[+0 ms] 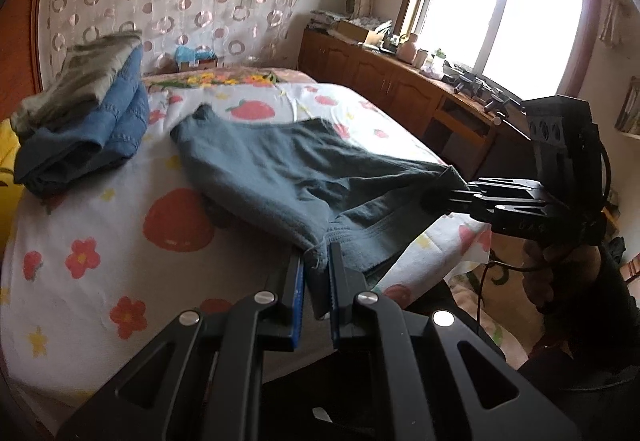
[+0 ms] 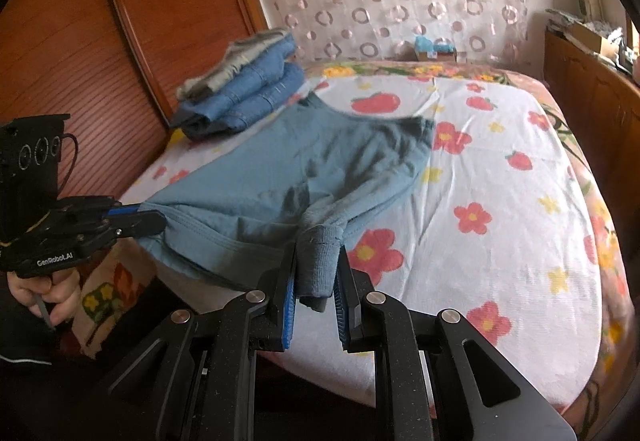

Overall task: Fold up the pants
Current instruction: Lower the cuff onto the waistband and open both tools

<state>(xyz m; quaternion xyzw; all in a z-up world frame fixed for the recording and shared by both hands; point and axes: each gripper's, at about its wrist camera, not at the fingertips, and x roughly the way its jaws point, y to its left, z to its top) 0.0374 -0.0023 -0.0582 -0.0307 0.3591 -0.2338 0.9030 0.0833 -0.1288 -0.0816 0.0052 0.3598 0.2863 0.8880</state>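
Grey-blue pants [image 1: 288,169] [image 2: 304,161] lie spread on the flowered bed sheet, their near edge lifted off it. My left gripper [image 1: 316,257] is shut on one near corner of the fabric, at the bottom of the left wrist view. It shows at the left of the right wrist view [image 2: 158,219], with a hand under it. My right gripper [image 2: 318,257] is shut on a bunched fold at the other near corner. In the left wrist view it reaches in from the right [image 1: 430,199]. The edge stretches between the two grippers.
A stack of folded clothes [image 1: 88,113] [image 2: 248,89], blue denim under grey, sits at the bed's far left. The flowered sheet [image 1: 100,241] [image 2: 500,181] covers the bed. A wooden cabinet [image 1: 384,81] runs under the window on the right; a wooden panel [image 2: 80,41] stands on the left.
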